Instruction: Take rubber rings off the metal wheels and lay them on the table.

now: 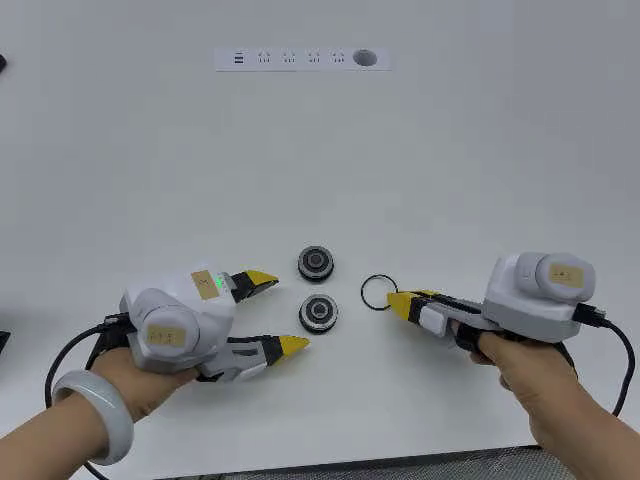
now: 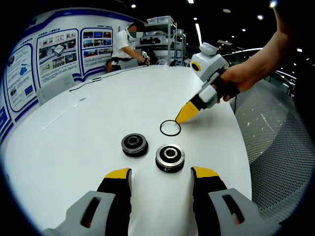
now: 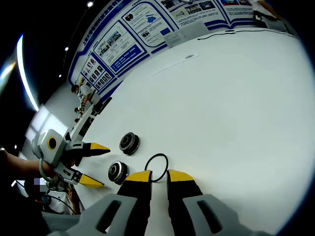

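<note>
A thin black rubber ring (image 1: 363,291) lies flat on the white table (image 1: 450,180), just to the right of two small round metal wheels with dark hubs. The right gripper (image 1: 405,303) has its yellow tips at the near edge of this ring. In the right gripper view its jaws stand almost together, with only a narrow slit between them, and the edge of the ring sits in that slit. I cannot tell whether they pinch it or only stand around it. The left gripper (image 1: 278,312) hovers with its jaws wide apart and holds nothing. The nearer wheel (image 1: 318,312) is just in front of its opening.

The nearer wheel shows a bright bare rim, so I judge that its ring is the one on the table. The farther wheel (image 1: 316,263) looks dark around its edge and seems to carry its ring. The step in hand is therefore laying down the first ring. Next, the right gripper should open and draw away. Then the left gripper must close on the farther wheel to steady it, while the right tips catch the rubber and peel it off.
</note>
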`<state>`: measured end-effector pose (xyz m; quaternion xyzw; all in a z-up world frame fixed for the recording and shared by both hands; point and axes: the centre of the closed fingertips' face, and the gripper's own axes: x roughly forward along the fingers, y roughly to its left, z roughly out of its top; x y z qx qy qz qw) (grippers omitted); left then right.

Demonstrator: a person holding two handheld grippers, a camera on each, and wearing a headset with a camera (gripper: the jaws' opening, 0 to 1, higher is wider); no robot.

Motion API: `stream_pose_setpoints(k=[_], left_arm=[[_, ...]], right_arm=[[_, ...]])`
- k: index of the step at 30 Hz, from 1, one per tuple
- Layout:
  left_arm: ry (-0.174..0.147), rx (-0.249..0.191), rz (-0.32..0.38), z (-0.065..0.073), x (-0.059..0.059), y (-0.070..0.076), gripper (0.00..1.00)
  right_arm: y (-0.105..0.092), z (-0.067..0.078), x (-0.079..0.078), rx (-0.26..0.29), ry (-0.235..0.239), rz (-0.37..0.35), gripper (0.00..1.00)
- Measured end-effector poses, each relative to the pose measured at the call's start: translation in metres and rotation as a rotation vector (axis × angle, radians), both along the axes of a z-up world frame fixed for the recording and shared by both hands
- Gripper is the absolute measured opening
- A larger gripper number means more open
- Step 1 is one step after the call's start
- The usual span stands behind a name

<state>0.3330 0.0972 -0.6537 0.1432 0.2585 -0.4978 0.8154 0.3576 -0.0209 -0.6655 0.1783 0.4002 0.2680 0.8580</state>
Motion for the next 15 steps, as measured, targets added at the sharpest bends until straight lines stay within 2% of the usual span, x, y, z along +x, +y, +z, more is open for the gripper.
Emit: stream_pose_setpoints(k=[6, 15], left_arm=[[-0.001, -0.002, 0.0, 0.0005, 0.0001, -0.0002, 0.49], [-0.008, -0.009, -0.002, 0.0042, 0.0013, -0.0024, 0.44]], right_arm=[[-0.0016, 0.002, 0.0013, -0.032, -0.032, 0.017, 0.18], [0.0047, 0.0066, -0.0001, -0.005, -0.034, 0.026, 0.18]])
